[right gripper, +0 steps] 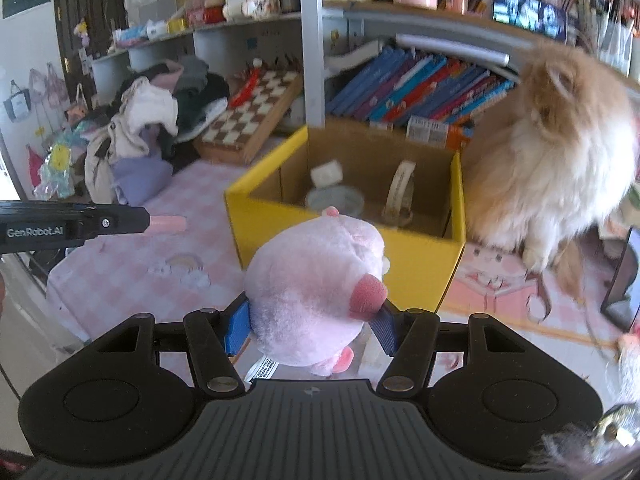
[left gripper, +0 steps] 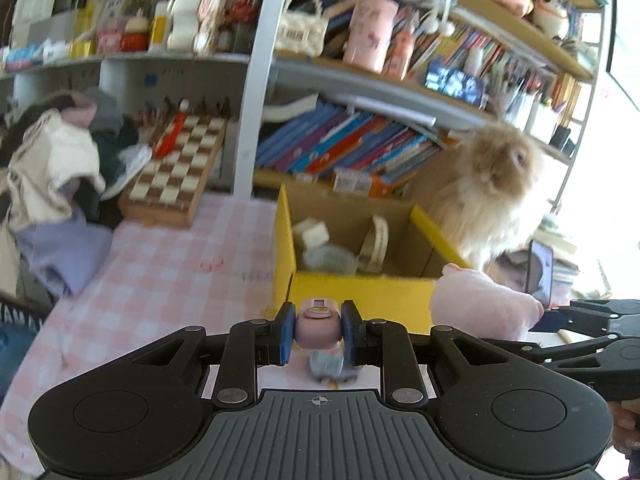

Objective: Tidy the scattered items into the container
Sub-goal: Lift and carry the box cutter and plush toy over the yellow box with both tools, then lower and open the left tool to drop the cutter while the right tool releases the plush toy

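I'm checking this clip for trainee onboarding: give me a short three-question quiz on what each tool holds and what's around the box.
1. True or false: the left tool is shut on a small pink gadget.
2. What does the right tool hold? A) chessboard B) pink plush pig C) book
3. Fill in: a fluffy ___ sits beside the yellow box.

Key: 1 true; 2 B; 3 cat. The box already holds a roll of tape and a small jar.

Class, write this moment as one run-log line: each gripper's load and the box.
left gripper: shut on small pink gadget | right gripper: shut on pink plush pig | yellow box: open, partly filled
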### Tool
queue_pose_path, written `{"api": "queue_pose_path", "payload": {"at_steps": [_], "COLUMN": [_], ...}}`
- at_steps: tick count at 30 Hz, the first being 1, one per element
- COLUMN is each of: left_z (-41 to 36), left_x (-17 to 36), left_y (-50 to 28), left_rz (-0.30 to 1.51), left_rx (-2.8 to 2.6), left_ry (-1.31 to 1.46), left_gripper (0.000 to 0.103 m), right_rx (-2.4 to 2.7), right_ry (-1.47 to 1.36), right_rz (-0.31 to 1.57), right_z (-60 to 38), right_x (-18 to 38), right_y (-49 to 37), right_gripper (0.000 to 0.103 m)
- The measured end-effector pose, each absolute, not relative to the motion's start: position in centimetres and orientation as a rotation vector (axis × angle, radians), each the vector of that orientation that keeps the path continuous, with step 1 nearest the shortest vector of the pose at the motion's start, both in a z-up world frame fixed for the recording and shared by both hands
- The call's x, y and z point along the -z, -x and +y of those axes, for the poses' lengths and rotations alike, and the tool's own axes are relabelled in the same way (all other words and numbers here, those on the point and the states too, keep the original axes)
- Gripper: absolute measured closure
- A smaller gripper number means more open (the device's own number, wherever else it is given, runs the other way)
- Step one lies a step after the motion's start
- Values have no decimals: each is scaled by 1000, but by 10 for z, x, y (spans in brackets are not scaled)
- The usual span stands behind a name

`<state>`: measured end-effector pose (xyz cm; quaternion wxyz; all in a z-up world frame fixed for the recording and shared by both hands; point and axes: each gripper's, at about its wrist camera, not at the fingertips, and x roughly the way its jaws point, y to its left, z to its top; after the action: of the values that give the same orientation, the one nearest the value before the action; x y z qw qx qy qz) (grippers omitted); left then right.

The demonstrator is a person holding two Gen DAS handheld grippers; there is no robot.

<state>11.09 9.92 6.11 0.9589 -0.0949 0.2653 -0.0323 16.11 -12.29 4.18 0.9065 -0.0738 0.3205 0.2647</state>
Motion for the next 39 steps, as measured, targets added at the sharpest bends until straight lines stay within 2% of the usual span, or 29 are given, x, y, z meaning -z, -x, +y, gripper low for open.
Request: {"api": "queue_pose_path", "payload": {"at_steps": [9,23,39], "left_z": [95,82,70], "left_x": [-86,-92,-58], "left_y": [-132,-192,-259], "left_rz": [464,438,583], "left_rx": [93,117,100], "left_ry": [173,177,179], "left_gripper": [80,80,80], "right_rx": [-552,-557,-613], "right_ry": [144,162,166], "right_rz": [579,499,581], "right_z": [-128,-135,-131], "right_x": [-73,-93,-63], "right_y": [-177,-231,-315], "right_gripper": [44,44,44]}}
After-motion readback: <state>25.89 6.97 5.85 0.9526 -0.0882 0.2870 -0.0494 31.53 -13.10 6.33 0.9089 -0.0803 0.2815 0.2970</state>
